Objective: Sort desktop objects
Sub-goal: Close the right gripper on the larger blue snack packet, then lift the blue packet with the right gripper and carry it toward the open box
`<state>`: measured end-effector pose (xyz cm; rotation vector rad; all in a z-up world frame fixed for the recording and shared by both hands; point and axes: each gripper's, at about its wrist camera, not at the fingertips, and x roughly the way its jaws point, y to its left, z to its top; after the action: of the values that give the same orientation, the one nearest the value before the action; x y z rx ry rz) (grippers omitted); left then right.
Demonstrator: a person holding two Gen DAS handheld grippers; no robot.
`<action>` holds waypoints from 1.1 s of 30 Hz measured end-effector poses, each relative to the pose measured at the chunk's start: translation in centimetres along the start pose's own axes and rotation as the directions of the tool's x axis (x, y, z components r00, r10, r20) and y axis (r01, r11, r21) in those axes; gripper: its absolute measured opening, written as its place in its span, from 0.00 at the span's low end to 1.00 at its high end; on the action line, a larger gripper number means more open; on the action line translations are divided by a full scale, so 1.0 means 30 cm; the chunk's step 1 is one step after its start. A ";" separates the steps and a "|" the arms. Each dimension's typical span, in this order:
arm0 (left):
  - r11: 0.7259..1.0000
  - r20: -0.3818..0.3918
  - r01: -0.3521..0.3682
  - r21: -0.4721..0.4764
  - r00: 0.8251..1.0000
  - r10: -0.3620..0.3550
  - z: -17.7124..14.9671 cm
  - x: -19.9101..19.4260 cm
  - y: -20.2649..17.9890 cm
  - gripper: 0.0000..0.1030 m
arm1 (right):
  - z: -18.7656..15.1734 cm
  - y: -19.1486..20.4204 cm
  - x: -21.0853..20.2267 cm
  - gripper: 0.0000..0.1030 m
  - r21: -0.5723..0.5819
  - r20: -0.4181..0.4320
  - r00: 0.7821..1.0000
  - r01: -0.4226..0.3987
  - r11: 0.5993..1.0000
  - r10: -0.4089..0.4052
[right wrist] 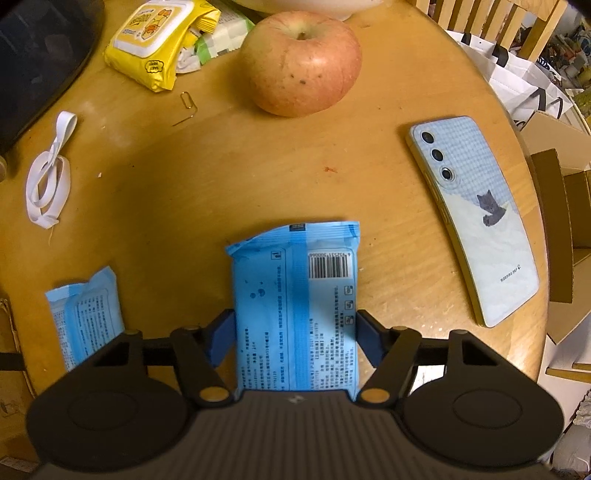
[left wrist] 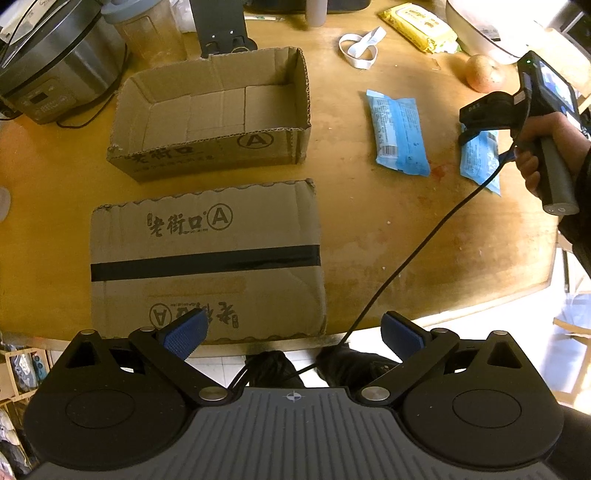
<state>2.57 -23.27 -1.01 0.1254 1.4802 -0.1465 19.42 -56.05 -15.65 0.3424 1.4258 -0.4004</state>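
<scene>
Right gripper hides blue packet's near end.

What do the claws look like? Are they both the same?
Yes. The left claw and right claw both have black arms with silver rivets, blue bumpy pads and a grey ribbed body. A black cable hangs from the right one's grey handle. The person wears a dark sleeve.

Domestic dining area: round wooden surface carrying a rice cooker, an apple, wet wipes; wooden chair alongside.
</scene>
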 end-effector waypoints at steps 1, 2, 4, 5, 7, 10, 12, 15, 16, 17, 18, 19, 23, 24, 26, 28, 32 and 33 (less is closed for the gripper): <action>1.000 0.001 0.000 0.001 1.000 0.000 0.000 0.000 0.001 1.00 | 0.001 0.002 -0.001 0.65 -0.001 0.001 1.000 0.001 1.000 -0.001; 1.000 0.001 0.001 0.001 1.000 -0.001 -0.001 -0.001 0.002 1.00 | 0.002 0.003 -0.002 0.64 -0.003 0.002 1.000 0.002 1.000 -0.002; 1.000 0.001 0.002 0.000 1.000 -0.002 -0.003 -0.001 0.006 1.00 | 0.003 0.007 -0.004 0.62 -0.005 0.004 1.000 0.004 1.000 -0.004; 1.000 0.001 0.002 -0.001 1.000 -0.002 -0.004 -0.001 0.008 1.00 | 0.004 0.008 -0.005 0.62 -0.006 0.005 1.000 0.005 1.000 -0.005; 1.000 0.001 0.004 -0.002 1.000 -0.004 -0.005 0.000 0.011 1.00 | 0.008 0.012 -0.015 0.62 -0.009 0.005 1.000 0.000 1.000 0.000; 1.000 0.001 0.005 -0.003 1.000 -0.005 -0.006 0.000 0.015 1.00 | 0.013 0.017 -0.030 0.62 -0.014 0.005 1.000 -0.006 1.000 0.006; 1.000 0.002 0.007 -0.001 1.000 -0.007 -0.005 0.000 0.015 1.00 | 0.017 0.022 -0.042 0.61 -0.015 0.009 1.000 -0.009 1.000 0.009; 1.000 0.003 0.009 -0.001 1.000 -0.009 -0.005 -0.001 0.019 1.00 | 0.021 0.029 -0.061 0.61 -0.020 0.009 1.000 -0.006 1.000 0.006; 1.000 0.003 0.010 -0.001 1.000 -0.010 -0.006 -0.001 0.021 1.00 | 0.023 0.032 -0.067 0.61 -0.022 0.008 1.000 -0.006 1.000 0.006; 1.000 0.003 0.010 -0.002 1.000 -0.010 -0.006 -0.001 0.023 1.00 | 0.024 0.034 -0.074 0.61 -0.024 0.008 1.000 -0.006 1.000 0.007; 1.000 0.003 0.011 -0.003 1.000 -0.011 -0.006 -0.001 0.025 1.00 | 0.026 0.036 -0.081 0.61 -0.026 0.007 1.000 -0.007 1.000 0.007; 1.000 0.004 0.012 -0.004 1.000 -0.012 -0.006 -0.001 0.027 1.00 | 0.023 0.030 -0.097 0.61 -0.027 0.007 1.000 -0.009 1.000 0.009; 1.000 0.004 0.016 -0.006 1.000 -0.016 -0.006 -0.001 0.034 1.00 | 0.011 0.005 -0.161 0.61 -0.029 0.006 1.000 -0.020 0.999 0.020; 1.000 0.004 0.017 -0.006 1.000 -0.017 -0.005 -0.001 0.035 1.00 | 0.008 -0.002 -0.177 0.61 -0.030 0.006 1.000 -0.022 0.999 0.022; 1.000 0.004 0.019 -0.008 1.000 -0.019 -0.004 0.000 0.039 1.00 | 0.004 -0.008 -0.207 0.61 -0.031 0.008 1.000 -0.025 0.999 0.025; 1.000 0.004 0.021 -0.009 1.000 -0.021 -0.003 0.000 0.042 1.00 | -0.019 -0.022 -0.235 0.61 -0.025 0.011 1.000 -0.018 1.000 0.019; 1.000 0.005 0.026 -0.011 1.000 -0.026 -0.001 0.001 0.047 1.00 | -0.016 -0.013 -0.263 0.61 -0.024 0.015 1.000 -0.021 0.999 0.021; 1.000 0.006 0.028 -0.009 1.000 -0.028 -0.003 0.002 0.050 1.00 | -0.015 -0.010 -0.269 0.61 -0.024 0.015 1.000 -0.022 0.999 0.023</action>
<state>2.76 -21.79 -1.09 0.0968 1.4771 -0.1624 18.09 -55.61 -7.70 0.3355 1.4094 -0.3669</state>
